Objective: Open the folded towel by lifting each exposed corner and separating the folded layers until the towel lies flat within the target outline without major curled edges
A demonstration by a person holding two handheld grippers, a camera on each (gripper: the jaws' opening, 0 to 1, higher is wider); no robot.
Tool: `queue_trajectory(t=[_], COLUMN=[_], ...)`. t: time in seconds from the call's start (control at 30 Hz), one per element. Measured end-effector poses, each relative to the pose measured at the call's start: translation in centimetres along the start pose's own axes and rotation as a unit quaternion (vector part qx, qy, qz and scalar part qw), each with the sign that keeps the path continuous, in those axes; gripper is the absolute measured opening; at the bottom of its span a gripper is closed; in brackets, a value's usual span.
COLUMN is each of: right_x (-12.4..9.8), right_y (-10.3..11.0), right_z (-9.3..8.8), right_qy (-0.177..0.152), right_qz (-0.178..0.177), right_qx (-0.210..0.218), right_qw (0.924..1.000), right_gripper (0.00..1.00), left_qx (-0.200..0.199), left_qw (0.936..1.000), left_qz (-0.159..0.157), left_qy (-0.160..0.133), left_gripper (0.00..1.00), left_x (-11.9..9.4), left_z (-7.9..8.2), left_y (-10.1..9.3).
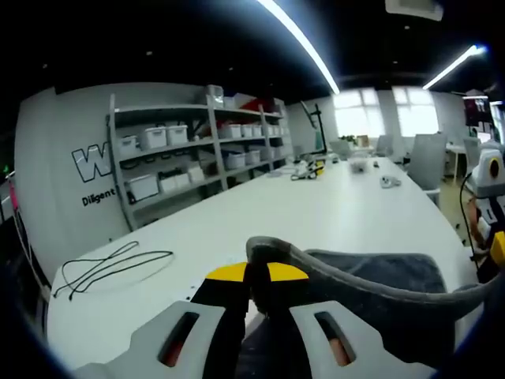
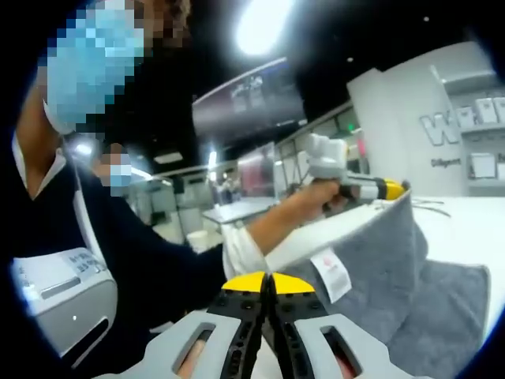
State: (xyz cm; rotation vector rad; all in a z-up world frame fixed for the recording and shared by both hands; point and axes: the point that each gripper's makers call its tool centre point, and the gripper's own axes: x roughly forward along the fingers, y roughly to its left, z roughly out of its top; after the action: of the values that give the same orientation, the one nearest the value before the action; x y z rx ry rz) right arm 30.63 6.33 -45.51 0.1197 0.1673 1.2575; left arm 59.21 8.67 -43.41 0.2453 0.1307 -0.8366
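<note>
Now towel [image 1: 371,276] between both jaws.

Towel [image 1: 371,276] on table [image 1: 300,213] — shelves [image 1: 197,150] behind, cable [image 1: 110,264] left.

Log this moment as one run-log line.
left claw: shut on towel edge | right claw: shut on towel | towel: lifted, stretched between claws | table: lower part resting
</note>
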Motion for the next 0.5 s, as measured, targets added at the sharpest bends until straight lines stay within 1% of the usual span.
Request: queue_trajectory(t=[0.23, 0.4, 0.5], right_x=[1.4, 2.2, 2.8], right_y=[0.4, 0.9, 1.4], right_z=[-0.2, -0.4, -0.3], right_qy=[0.02, 0.022, 0.016], right_qz=[0.034, 0.05, 0.064], right_qx=[-0.034, -0.051, -0.05], right_qw=[0.9986, 0.9972, 0.9965], right_gripper=[0.0, 0.0, 0.0], left_qx=[0.008, 0.005, 0.006], left_qw=[1.0, 1.0, 1.0], left_qz=[0.001, 0.003, 0.0], left_qy=[-0.003, 0.004, 0.003], left_gripper=[0.07, 0.07, 0.07], left_x=[-0.3, -1.0, -1.2], left_z=[-0.1, -0.3, -0.1], left_y=[0.5, 1.0, 1.0])
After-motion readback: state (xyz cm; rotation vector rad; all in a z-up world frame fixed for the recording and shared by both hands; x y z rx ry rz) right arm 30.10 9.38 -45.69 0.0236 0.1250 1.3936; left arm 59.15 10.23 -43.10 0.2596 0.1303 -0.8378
